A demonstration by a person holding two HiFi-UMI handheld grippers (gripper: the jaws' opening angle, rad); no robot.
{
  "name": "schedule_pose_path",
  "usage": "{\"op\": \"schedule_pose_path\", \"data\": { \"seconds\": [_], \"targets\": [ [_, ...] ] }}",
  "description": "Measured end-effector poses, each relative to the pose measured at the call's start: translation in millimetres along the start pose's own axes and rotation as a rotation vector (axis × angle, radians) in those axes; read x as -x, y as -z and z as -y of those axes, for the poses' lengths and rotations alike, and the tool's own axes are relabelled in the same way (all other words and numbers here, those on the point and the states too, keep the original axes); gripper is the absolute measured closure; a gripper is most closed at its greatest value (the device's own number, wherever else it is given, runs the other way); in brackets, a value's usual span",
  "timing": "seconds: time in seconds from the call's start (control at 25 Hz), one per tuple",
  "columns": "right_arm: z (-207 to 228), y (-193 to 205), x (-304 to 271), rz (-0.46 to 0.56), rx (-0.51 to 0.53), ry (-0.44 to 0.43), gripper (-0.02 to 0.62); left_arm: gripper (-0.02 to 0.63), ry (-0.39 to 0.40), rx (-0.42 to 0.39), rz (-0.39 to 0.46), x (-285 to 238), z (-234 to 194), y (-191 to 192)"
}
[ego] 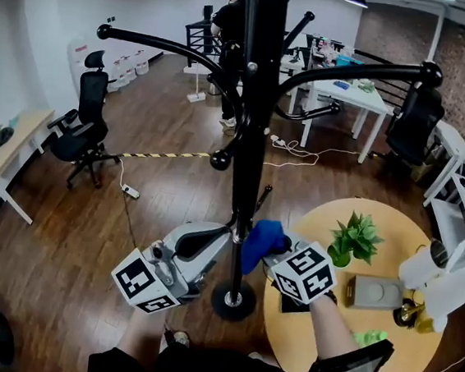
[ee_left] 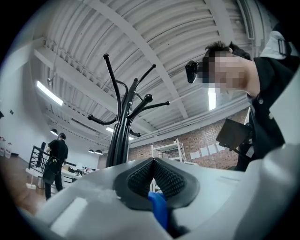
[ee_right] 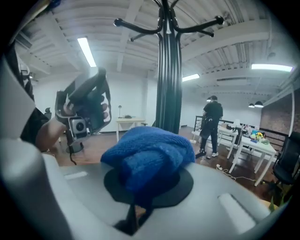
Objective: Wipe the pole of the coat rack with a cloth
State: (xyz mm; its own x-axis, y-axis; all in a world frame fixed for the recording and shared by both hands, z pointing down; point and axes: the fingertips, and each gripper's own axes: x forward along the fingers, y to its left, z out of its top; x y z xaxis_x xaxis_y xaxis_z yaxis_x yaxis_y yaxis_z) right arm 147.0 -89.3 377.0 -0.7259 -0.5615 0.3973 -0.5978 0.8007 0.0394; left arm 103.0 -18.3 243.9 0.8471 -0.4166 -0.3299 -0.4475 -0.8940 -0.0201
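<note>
1. Left gripper (ego: 220, 239) (ee_left: 152, 174): grey body with a marker cube, jaws closed together with no gap. It sits just at 9 o'clock of the pole, low down. A smooth blue sliver shows at the pads' near end; it cannot be identified.
2. Right gripper (ego: 269, 247) (ee_right: 145, 187): jaws clamped on a bunched blue knitted cloth (ego: 261, 240) (ee_right: 150, 157).
3. The cloth is at 3 o'clock of the pole, just beside its lower part. Whether it touches the pole cannot be told.
4. Black metal coat rack pole (ego: 251, 142) (ee_left: 119, 145) (ee_right: 168, 84): upright, with curved hook arms above and a round black base (ego: 233, 302) on the wooden floor.
5. Round pale wooden tabletop (ego: 321, 222): at 3 o'clock of the base, carrying a small green potted plant (ego: 355, 238).
6. Black office chair (ego: 86, 128): at 10 o'clock, well apart.
7. Person in black clothing (ego: 230, 32): standing at 12 o'clock, far off.
</note>
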Motion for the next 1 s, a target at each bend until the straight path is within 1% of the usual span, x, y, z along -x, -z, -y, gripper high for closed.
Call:
{"op": "schedule_pose_path", "data": {
  "seconds": [0.08,0.16,0.24,0.32,0.4,0.48,0.6,0.76,0.88,1.0],
  "targets": [
    [-6,-33,0,0.089,0.017,0.066,0.572,0.614,0.052,-0.004,0.008,14,-10,-6],
    [-13,-72,0,0.199,0.046,0.169,0.572,0.614,0.116,0.020,0.031,33,-25,-16],
    [-14,-112,3,0.316,0.069,0.317,0.572,0.614,0.196,0.054,0.047,54,-41,-25],
    [-14,-146,13,0.411,0.083,0.473,0.572,0.614,0.279,0.076,0.040,71,-52,-31],
    [-10,-172,25,0.465,0.085,0.595,0.572,0.614,0.332,0.102,0.036,81,-63,-35],
    [-3,-192,33,0.478,0.089,0.672,0.572,0.614,0.360,0.125,0.042,86,-72,-39],
    [5,-215,37,0.467,0.119,0.728,0.572,0.614,0.373,0.153,0.065,90,-81,-44],
    [7,-235,43,0.493,0.132,0.742,0.572,0.614,0.371,0.153,0.045,90,-81,-43],
    [11,-240,44,0.515,0.138,0.743,0.572,0.614,0.363,0.125,0.036,90,-79,-49],
    [11,-239,42,0.525,0.151,0.758,0.572,0.614,0.357,0.121,0.037,92,-82,-50]
  ]
}}
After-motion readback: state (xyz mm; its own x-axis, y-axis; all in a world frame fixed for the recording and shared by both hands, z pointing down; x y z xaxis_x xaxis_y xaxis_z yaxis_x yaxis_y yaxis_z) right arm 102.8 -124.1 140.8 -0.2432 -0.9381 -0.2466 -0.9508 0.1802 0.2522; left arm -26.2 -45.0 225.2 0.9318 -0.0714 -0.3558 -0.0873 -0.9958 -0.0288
